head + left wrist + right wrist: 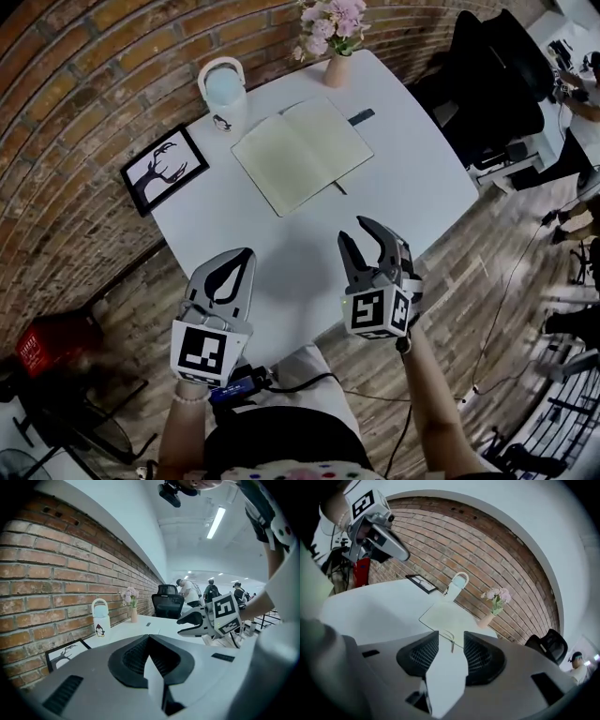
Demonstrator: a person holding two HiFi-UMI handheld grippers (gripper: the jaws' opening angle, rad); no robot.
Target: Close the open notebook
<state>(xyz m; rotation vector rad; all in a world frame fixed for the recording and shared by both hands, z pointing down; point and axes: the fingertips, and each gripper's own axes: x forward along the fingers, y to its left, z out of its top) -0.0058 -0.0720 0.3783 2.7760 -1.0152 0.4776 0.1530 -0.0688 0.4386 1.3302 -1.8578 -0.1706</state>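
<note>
White round-cornered table [281, 272]: approach step, cream-paged open notebook [302, 153] untouched; right gripper [354, 231] jaws apart & empty, left gripper [242, 255] closed; next prob. lift one cover edge.

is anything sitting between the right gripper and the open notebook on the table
Nothing visible. Only bare white table lies between the open right gripper and the open cream-paged notebook. The white lidded mug, pink flower vase and black-framed deer picture stand beside or beyond the notebook, off that path.
</note>
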